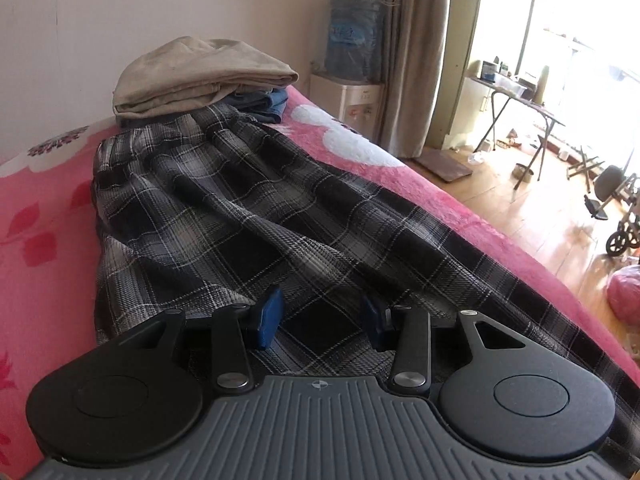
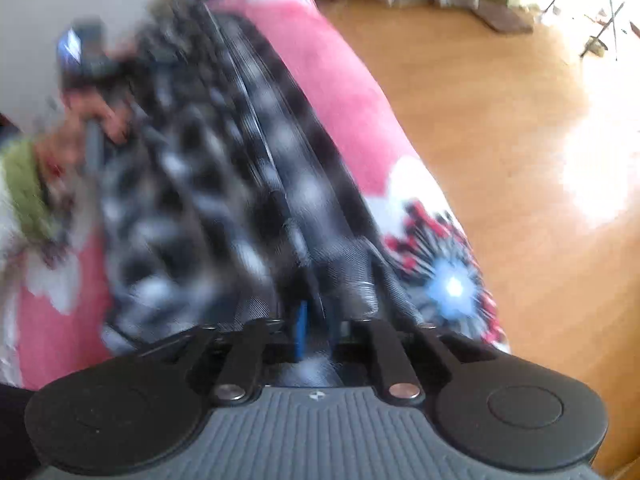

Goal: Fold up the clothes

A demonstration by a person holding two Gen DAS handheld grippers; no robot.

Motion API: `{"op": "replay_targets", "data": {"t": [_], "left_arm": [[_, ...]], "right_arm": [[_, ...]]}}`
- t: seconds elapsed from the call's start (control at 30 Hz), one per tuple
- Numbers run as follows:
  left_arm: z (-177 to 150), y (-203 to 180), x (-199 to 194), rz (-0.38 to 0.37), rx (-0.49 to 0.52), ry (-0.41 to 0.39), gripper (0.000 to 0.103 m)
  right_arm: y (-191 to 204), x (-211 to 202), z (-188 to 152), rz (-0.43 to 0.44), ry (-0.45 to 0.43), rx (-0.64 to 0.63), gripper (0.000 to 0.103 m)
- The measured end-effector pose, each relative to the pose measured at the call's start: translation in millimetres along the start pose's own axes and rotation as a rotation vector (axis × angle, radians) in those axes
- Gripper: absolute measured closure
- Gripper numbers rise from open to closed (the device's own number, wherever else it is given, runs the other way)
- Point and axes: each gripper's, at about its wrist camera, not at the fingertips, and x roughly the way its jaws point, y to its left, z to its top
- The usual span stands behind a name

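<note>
Fingers of the left gripper [image 1: 320, 320] stand spread apart, blue pads to either side of a bare patch of the plaid garment [image 1: 224, 208], hovering over or resting on it; nothing is caught between them. In the right wrist view, the right gripper [image 2: 316, 336] has its pads drawn close on a bunched ridge of the same plaid cloth, which runs blurred toward 11 o'clock.

From the left gripper, the plaid garment lies rumpled along the pink floral blanket [image 1: 40, 216], stretching toward 12 o'clock. Beyond it at 11 o'clock sits a stack of folded clothes: a beige piece [image 1: 200, 76] on top of folded blue denim [image 1: 268, 102].

At 1 o'clock a water dispenser [image 1: 352, 100] stands against the wall, its bottle wrapped in a blue-printed cover whose writing is too small to read. A curtain [image 1: 416, 56] hangs just beside it. A folding table [image 1: 516, 100] with small jars stands at 2 o'clock, and a wheeled frame [image 1: 620, 216] at 3 o'clock on the wooden floor [image 1: 520, 216].
</note>
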Motion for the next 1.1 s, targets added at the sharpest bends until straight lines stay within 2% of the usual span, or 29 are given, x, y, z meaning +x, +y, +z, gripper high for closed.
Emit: {"op": "replay_targets", "data": {"t": [0.1,0.2,0.37,0.5,0.6,0.7,0.77,0.83,0.93,1.1], "left_arm": [[2,9,-4,-0.019,-0.028,0.001,0.061],[5,21,-13,-0.033,-0.077,-0.026,0.061],[10,44,-26,-0.023,-0.2,-0.11,0.061],[13,64,-27,0.057,-0.268,-0.165,0.06],[15,83,-19,0.116,-0.329,-0.172,0.057],[17,102,-9,0.135,-0.407,-0.167,0.057],[19,113,-5,0.144,-0.448,-0.179,0.057],[23,123,-3,0.142,-0.471,-0.193,0.057],[29,133,9,0.14,-0.501,-0.194,0.056],[39,149,27,0.134,-0.551,-0.193,0.055]], "right_arm": [[-6,-12,6,-0.042,-0.023,-0.014,0.075],[-6,-39,23,-0.017,-0.121,-0.053,0.065],[31,-37,97,0.086,-0.252,-0.184,0.062],[78,2,173,0.221,-0.337,-0.26,0.062],[110,41,231,0.273,-0.358,-0.288,0.062],[139,84,280,0.25,-0.342,-0.297,0.06],[151,113,308,0.202,-0.326,-0.277,0.06],[154,132,329,0.197,-0.314,-0.243,0.059],[154,151,349,0.19,-0.302,-0.193,0.058],[172,171,377,0.191,-0.308,-0.204,0.058]]}}
